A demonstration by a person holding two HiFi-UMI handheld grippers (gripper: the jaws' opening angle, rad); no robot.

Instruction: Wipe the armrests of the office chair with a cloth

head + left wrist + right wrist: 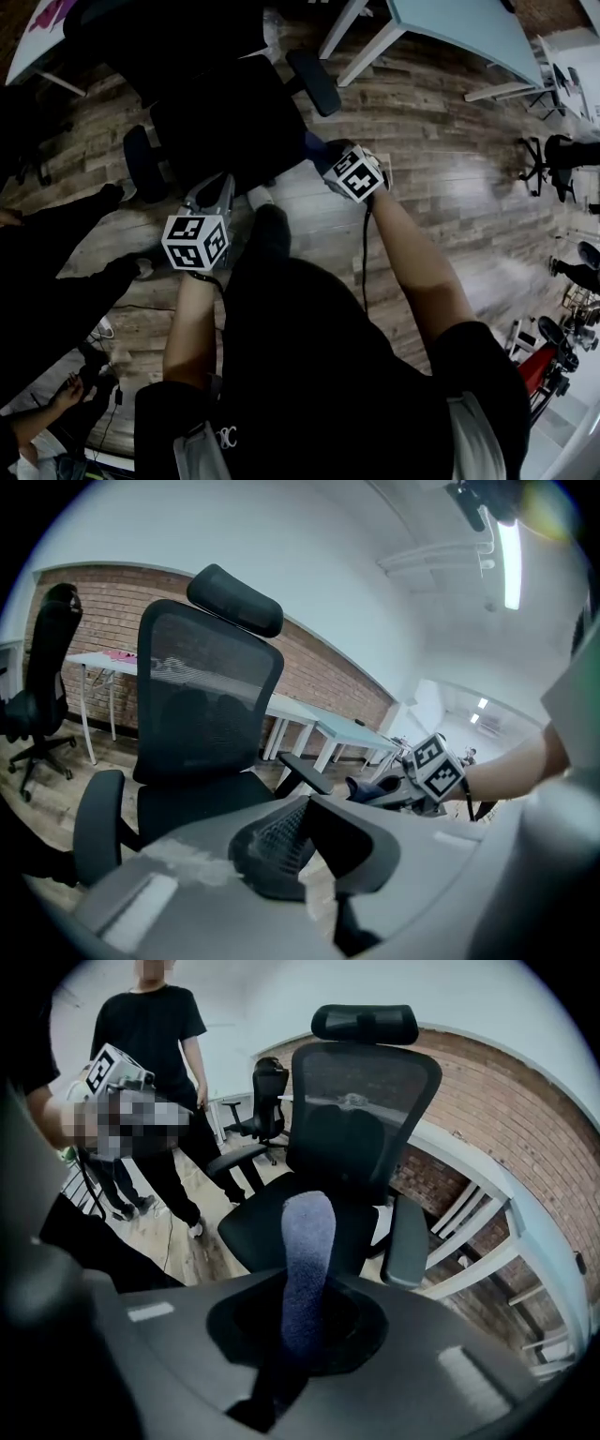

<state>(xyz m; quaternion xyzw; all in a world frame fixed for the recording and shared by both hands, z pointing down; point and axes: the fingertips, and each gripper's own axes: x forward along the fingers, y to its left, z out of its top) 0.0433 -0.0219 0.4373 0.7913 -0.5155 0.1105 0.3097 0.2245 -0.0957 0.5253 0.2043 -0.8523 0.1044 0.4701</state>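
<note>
A black mesh office chair [220,117] stands in front of me, with one padded armrest [314,82] at its right and the other armrest [141,164] at its left. My right gripper [330,157] is shut on a blue cloth [317,148] and hovers near the chair's seat, short of the right armrest. The cloth [307,1251] sticks up from the jaws of the right gripper [302,1321], in front of the chair [361,1138]. My left gripper [217,189] hangs by the seat's front edge. In its own view the left gripper [305,810] looks shut and holds nothing.
A person in black [155,1040] stands left of the chair, with more legs [56,253] at my left. White tables [459,28] stand behind, against a brick wall [89,611]. Other office chairs [42,696] sit nearby on the wooden floor [441,178].
</note>
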